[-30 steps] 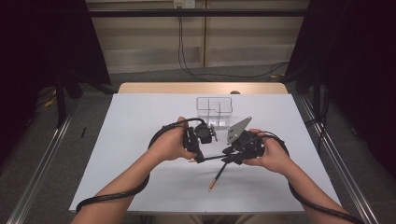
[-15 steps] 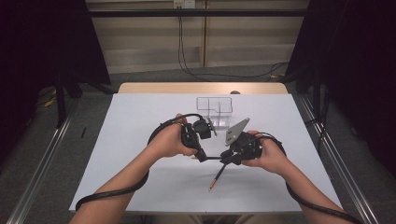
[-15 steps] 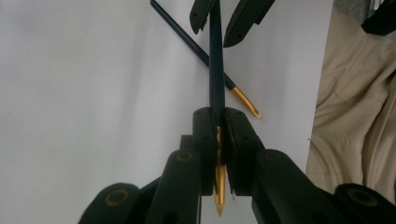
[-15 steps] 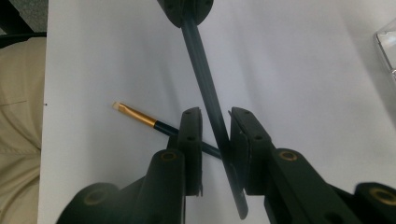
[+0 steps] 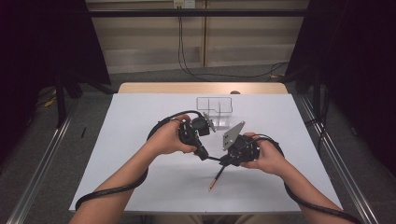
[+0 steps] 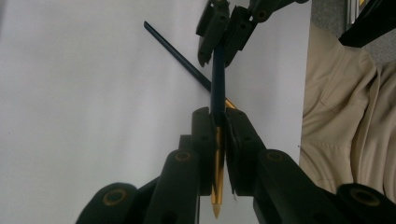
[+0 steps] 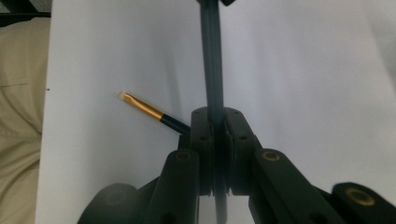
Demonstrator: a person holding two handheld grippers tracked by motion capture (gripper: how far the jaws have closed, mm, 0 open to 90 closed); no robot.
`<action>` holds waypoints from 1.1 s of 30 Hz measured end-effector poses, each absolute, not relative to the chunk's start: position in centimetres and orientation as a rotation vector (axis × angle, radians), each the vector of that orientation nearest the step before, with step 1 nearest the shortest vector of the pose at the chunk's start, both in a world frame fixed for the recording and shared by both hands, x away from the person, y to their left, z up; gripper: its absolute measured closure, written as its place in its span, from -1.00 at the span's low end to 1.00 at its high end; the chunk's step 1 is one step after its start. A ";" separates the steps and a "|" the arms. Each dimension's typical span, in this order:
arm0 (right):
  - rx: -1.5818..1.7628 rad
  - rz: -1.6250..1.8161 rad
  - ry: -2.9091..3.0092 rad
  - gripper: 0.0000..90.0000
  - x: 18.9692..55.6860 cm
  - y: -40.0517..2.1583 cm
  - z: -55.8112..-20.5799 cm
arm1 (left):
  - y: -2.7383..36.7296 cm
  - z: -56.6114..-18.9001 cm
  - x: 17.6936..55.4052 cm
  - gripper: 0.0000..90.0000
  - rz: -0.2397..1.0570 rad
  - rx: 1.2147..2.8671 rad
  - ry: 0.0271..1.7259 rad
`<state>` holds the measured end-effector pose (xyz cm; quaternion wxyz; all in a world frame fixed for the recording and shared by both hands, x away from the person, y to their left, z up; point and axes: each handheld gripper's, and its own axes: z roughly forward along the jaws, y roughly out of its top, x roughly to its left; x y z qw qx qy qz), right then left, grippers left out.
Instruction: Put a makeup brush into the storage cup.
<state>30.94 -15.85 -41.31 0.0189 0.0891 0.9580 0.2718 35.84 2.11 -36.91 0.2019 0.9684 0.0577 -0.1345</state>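
The right gripper [image 5: 227, 161] has just closed its jaws on the dark handle of a thin brush [image 6: 217, 84] — the left gripper [image 5: 203, 155] already clamps its gold ferrule end, so both now hold it just above the white table [image 5: 140, 121]. A second brush [image 5: 215, 178] lies beneath; a clear organizer [image 5: 215, 106] stands beyond.

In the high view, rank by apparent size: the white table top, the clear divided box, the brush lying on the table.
1. white table top, by far the largest.
2. clear divided box.
3. brush on the table, thin; partly hidden under the right gripper, so its full length is unsure.
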 end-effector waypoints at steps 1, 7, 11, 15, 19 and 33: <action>0.270 0.843 2.977 0.88 30.9 -15.8 -41.4 | 2.1 -36.9 35.8 0.83 -0.380 2.704 0.162; 0.274 0.871 2.973 0.88 30.7 -16.0 -41.3 | 2.5 -36.7 36.0 0.81 -0.383 2.667 0.193; 0.279 0.853 2.964 0.88 30.7 -16.2 -41.4 | 2.6 -36.5 36.1 0.64 -0.375 2.656 0.209; 0.294 0.840 2.963 0.88 30.8 -16.5 -41.5 | 2.7 -36.3 36.0 0.41 -0.337 2.660 0.216; 0.328 0.843 2.959 0.88 30.8 -16.9 -41.8 | 3.0 -36.2 36.0 0.18 -0.305 2.662 0.220; 0.367 0.857 2.939 0.88 30.8 -17.8 -41.8 | 4.1 -36.7 36.4 -0.71 -0.219 2.608 0.246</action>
